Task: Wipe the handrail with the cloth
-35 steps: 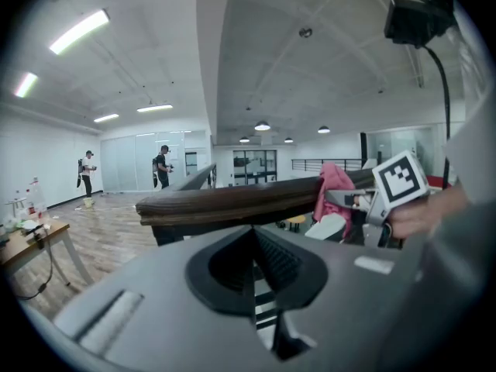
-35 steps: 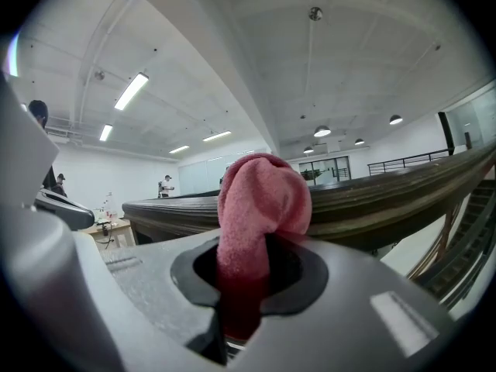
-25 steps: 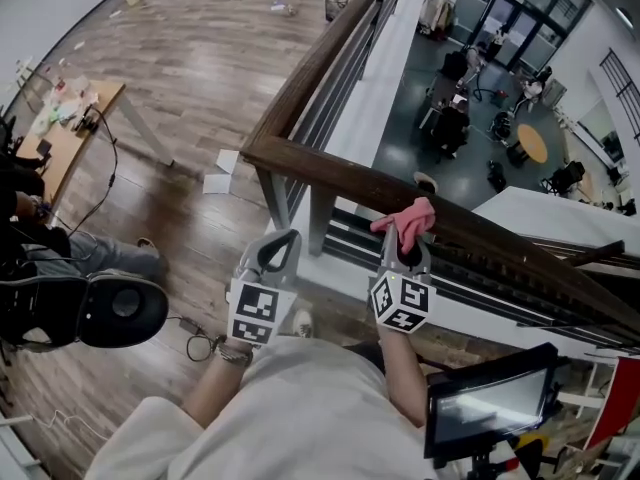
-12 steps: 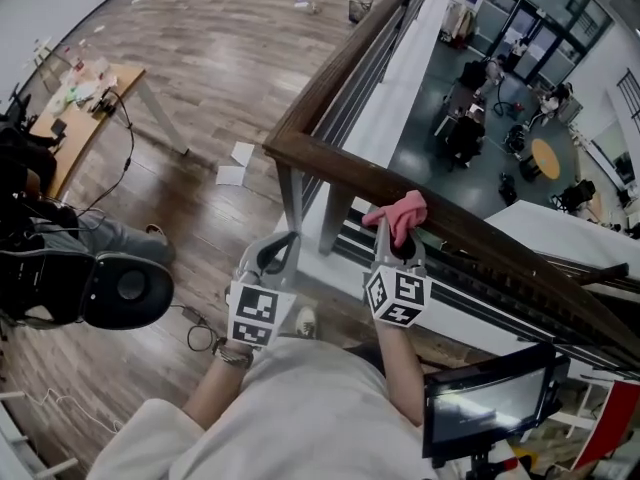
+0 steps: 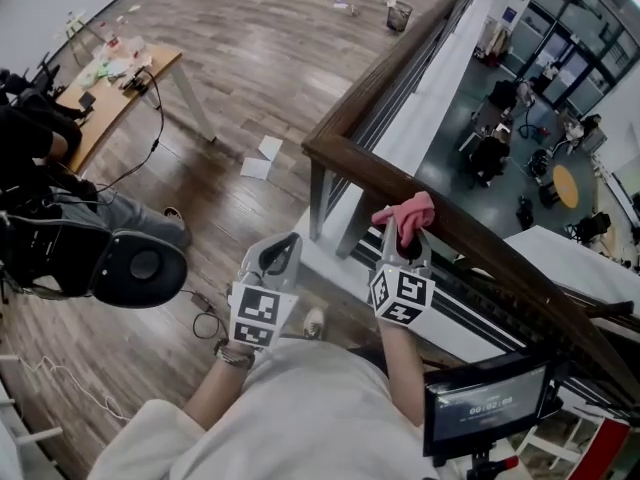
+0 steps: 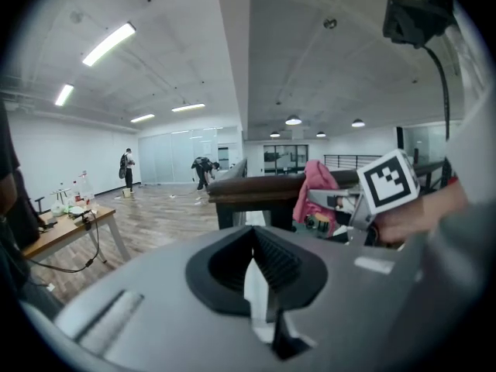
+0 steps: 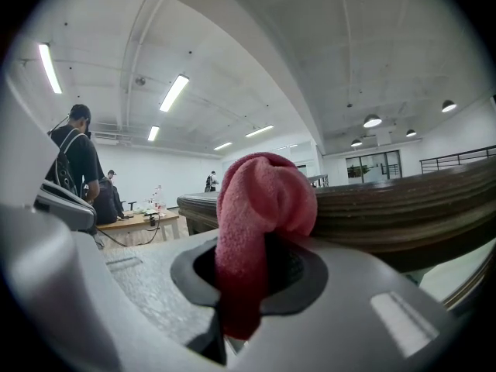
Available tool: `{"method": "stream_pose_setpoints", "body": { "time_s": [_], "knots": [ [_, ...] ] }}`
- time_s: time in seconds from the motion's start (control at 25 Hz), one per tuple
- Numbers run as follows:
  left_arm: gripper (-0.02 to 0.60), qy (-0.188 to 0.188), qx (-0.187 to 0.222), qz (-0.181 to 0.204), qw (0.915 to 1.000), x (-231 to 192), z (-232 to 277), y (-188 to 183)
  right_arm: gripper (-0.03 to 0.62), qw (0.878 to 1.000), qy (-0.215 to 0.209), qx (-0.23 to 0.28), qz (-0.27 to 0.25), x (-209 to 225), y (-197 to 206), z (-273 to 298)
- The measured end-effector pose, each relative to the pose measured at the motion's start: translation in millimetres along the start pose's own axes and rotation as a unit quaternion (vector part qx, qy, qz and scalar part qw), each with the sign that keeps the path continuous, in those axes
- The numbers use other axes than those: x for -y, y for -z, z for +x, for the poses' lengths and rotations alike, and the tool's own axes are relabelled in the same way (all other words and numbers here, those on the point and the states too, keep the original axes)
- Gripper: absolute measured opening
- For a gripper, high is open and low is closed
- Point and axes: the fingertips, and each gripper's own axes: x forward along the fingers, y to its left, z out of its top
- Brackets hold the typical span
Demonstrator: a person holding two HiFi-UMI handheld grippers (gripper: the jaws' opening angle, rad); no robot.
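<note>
Pink cloth (image 5: 408, 215) sits pinched in my right claw (image 5: 405, 250) against the wooden handrail (image 5: 472, 242); my left claw (image 5: 283, 250) hangs pressed together.

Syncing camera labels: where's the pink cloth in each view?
Head view: cloth right of centre, at the handrail, held by the right gripper.
Left gripper view: cloth right of centre, against the handrail.
Right gripper view: cloth dead centre, clamped in the jaws.
Shared landmark: the dark wooden handrail.

Head view looks down; both gripper views face the handrail (image 7: 403, 208).
</note>
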Motion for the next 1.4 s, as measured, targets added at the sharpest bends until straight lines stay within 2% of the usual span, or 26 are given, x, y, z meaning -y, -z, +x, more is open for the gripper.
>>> {"method": "stream_pose_setpoints", "body": {
  "time_s": [0.72,1.2,1.32,1.4],
  "knots": [
    [0.008,-0.082,-0.001,-0.025,0.9963,-52.0,-28.0,0.4,0.066,0.995,-0.096,-0.019,-0.017,-71.7,-3.5,56.2],
    [0.009,-0.146,-0.008,-0.049,0.988,-75.3,-60.4,14.5,0.066,0.987,-0.158,-0.033,-0.017,-123.3,-4.4,99.9],
    [0.009,-0.167,-0.012,-0.058,0.9841,-83.0,-71.6,18.2,0.067,0.981,-0.187,-0.035,-0.024,-147.8,-10.1,113.9],
    [0.009,-0.182,-0.015,-0.065,0.981,-87.9,-80.1,21.9,0.067,0.973,-0.225,-0.038,-0.01,-170.6,-15.3,119.8]
  ]
}}
